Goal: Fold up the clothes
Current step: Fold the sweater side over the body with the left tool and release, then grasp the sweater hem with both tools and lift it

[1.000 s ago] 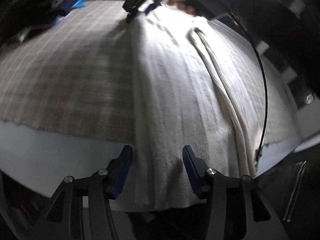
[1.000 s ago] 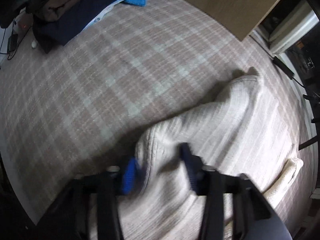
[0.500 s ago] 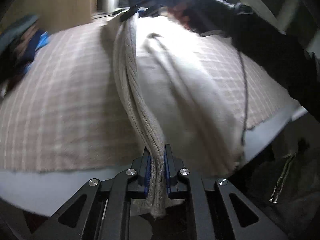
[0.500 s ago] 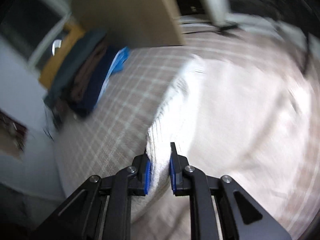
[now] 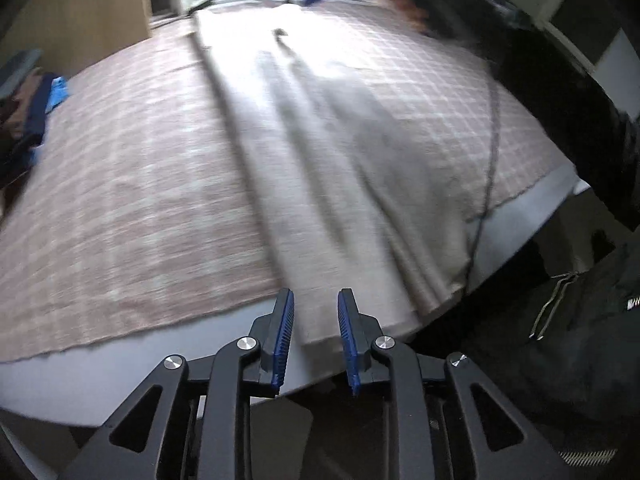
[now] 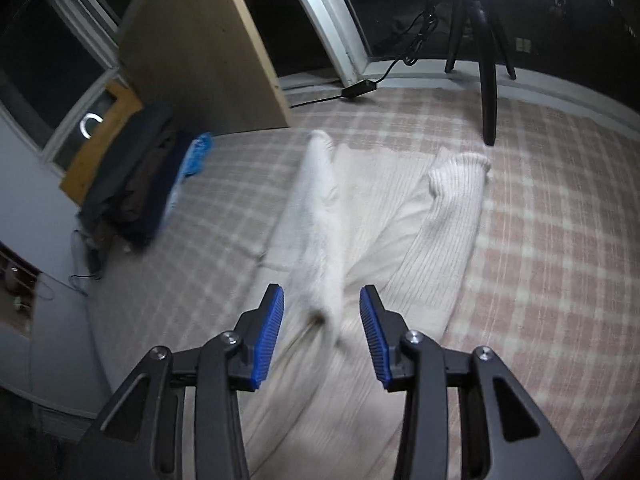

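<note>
Setting was a home room at night, likely a bedroom. A wide soft surface under a pink-and-white checked cover point(image 6: 552, 216) served as the work area, with a stack of folded dark garments point(image 6: 132, 188) at its edge. Dark windows with white frames point(image 6: 332, 32), a wooden panel point(image 6: 200, 48) and a trailing power cable point(image 6: 400, 56) lined the back.

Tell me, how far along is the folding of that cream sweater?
Early on. The cream sweater lies lengthwise on the checked bedcover, one side already laid inward. Both the left gripper and right gripper have just been opening; neither grips it. Folding it shorter and stacking it remain.
</note>
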Motion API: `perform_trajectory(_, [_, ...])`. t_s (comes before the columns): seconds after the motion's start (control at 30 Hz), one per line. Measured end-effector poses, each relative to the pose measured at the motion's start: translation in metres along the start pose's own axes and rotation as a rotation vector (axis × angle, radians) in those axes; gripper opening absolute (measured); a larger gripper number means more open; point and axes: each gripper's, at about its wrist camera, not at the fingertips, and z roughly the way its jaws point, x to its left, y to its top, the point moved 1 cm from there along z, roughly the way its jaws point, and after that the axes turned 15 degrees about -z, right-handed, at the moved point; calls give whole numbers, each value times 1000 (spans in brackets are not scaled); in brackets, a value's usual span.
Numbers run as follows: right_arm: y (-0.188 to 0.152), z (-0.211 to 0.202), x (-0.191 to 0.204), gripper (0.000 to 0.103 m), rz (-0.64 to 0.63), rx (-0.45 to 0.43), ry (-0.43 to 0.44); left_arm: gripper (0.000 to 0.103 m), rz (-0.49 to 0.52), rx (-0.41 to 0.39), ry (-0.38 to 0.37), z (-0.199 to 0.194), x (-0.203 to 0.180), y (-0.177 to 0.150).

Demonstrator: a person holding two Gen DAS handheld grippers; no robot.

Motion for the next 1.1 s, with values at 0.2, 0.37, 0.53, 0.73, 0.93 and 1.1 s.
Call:
perform_trajectory(0.2, [-92,-70,27,39,10,12,63,23,-79,1,-62,-22,32,-8])
perform_trajectory(0.37, [-193,-95,64,39,55,60,-22,23,40,26,-60,4,16,-6])
perform_trajectory(0.53, [-262,-65,78,39,245,117,-9,28,90,76,-37,35,7,-2])
perform_trajectory(0.73, [-290,-56,106,43,215,123,-6,37,79,88,-56,46,10,0])
perform_trajectory(0.93, [-288,-64,123,5,102,190,-57,37,68,69,-68,38,10,0])
perform_trajectory(1.1, [-278,-84,115,66,139,117,-156,47,13,55,-56,30,28,1])
